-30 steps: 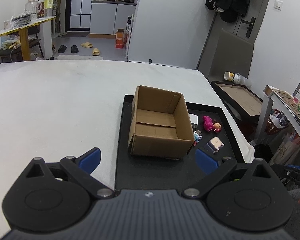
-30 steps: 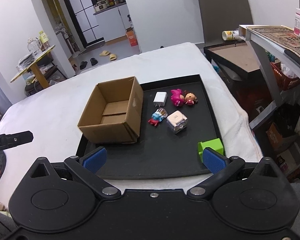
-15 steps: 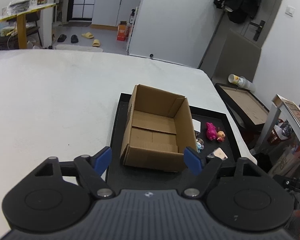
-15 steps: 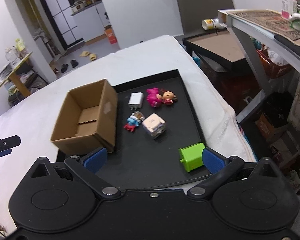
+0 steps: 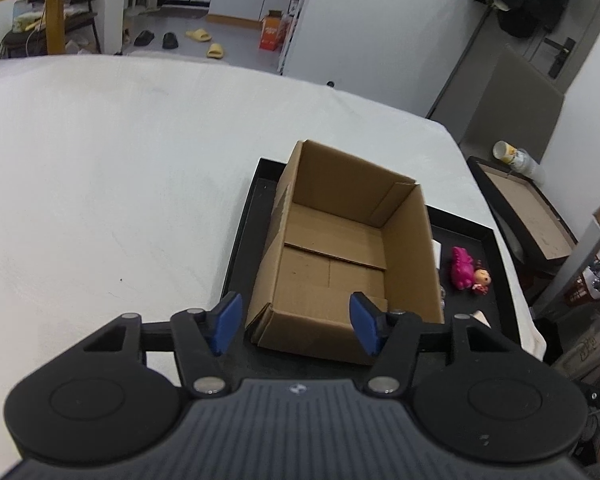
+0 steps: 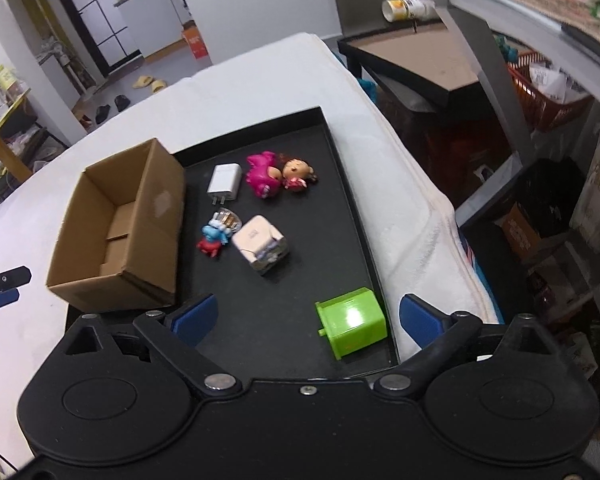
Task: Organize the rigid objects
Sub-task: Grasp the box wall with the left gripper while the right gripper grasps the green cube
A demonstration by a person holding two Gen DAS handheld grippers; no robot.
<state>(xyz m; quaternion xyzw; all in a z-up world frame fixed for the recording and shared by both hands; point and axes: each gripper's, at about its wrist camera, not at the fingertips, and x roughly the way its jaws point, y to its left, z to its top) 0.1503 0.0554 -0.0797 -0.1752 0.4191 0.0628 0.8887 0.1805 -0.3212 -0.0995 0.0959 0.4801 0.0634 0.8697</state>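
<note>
Both grippers have come closer to the black tray (image 6: 342, 184) than a second ago. The left gripper (image 5: 296, 322) hovers spread wide at the near edge of the open cardboard box (image 5: 348, 248), holding nothing. The right gripper (image 6: 306, 316) is also spread, the green block (image 6: 352, 326) lying between its fingertips, seemingly untouched. A white charger (image 6: 225, 181), pink toy (image 6: 262, 176), small doll (image 6: 296, 170) and beige cube (image 6: 260, 242) lie on the tray beside the box.

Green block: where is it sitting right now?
In the right wrist view the green block lies on the black tray at its near right corner, between the open right gripper fingers, nearer the right one, apart from the white cube charger.
</note>
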